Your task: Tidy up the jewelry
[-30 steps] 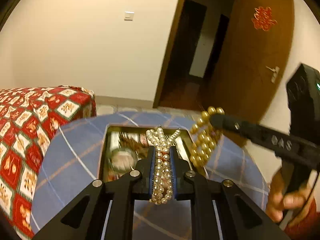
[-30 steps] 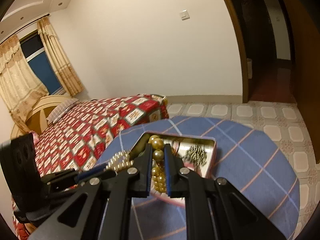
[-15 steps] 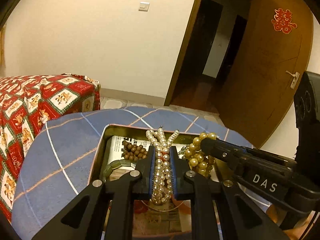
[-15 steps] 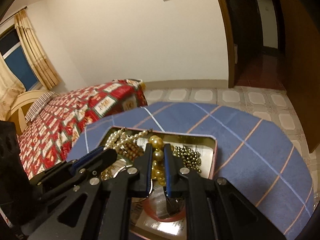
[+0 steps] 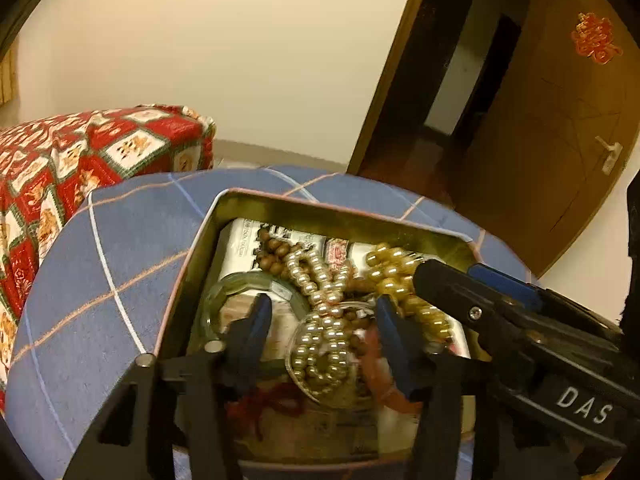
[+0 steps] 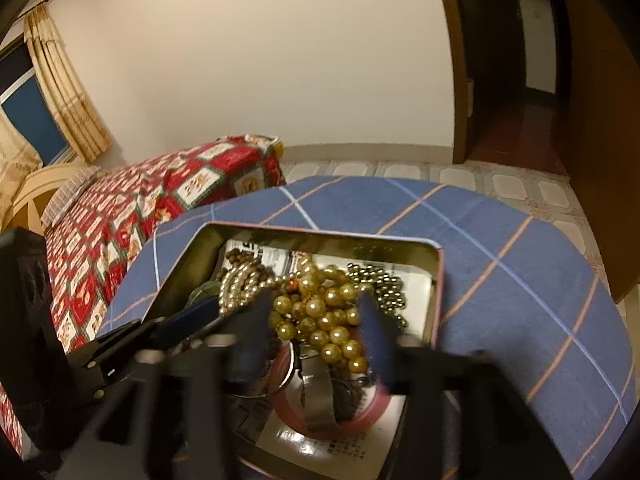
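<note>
A gold tin box (image 5: 320,210) (image 6: 360,240) sits on a round table with a blue checked cloth (image 5: 112,264) (image 6: 500,248). My left gripper (image 5: 322,316) is open over the box, and a white pearl strand (image 5: 324,336) lies in the box between its fingers. My right gripper (image 6: 316,316) is open too, and a gold bead strand (image 6: 324,316) lies heaped between its fingers; it also shows in the left wrist view (image 5: 400,276). The box also holds brown wooden beads (image 5: 272,256), small dark metallic beads (image 6: 380,284), a green bangle (image 5: 232,288) and a red bangle (image 6: 320,424).
A bed with a red patterned quilt (image 5: 60,168) (image 6: 140,208) stands left of the table. An open wooden door (image 5: 560,140) and a dark doorway (image 6: 520,60) are at the right. Tiled floor (image 6: 400,168) lies beyond the table.
Both grippers have gone down into the box and opened. The pearl strand and the gold bead strand have been let go and now lie in the box.
</note>
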`<control>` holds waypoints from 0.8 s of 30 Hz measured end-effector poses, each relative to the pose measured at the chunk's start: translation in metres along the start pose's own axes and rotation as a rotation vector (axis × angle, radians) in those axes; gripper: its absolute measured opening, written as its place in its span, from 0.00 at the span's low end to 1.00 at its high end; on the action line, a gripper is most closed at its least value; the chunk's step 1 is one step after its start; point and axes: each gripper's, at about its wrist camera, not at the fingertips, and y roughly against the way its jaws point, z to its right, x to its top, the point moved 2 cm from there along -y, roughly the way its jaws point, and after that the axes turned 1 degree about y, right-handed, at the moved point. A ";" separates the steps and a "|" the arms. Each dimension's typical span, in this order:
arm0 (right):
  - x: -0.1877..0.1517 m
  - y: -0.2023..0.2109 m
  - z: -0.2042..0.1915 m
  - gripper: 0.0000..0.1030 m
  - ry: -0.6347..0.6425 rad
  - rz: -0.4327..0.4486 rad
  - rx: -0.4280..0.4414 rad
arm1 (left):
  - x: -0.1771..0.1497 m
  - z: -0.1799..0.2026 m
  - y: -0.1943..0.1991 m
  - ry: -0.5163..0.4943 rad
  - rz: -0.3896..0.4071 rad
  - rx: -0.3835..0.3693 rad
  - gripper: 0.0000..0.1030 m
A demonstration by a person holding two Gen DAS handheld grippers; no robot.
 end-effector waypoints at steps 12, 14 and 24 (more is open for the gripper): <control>-0.014 0.034 -0.013 0.84 0.035 0.080 -0.066 | -0.025 0.006 0.048 -0.006 0.112 0.131 0.63; -0.021 0.038 -0.016 0.89 0.038 0.098 -0.069 | -0.034 0.003 0.052 0.021 0.115 0.138 0.63; -0.044 0.048 -0.027 0.91 0.076 0.124 -0.094 | -0.061 0.003 0.062 0.016 0.133 0.190 0.63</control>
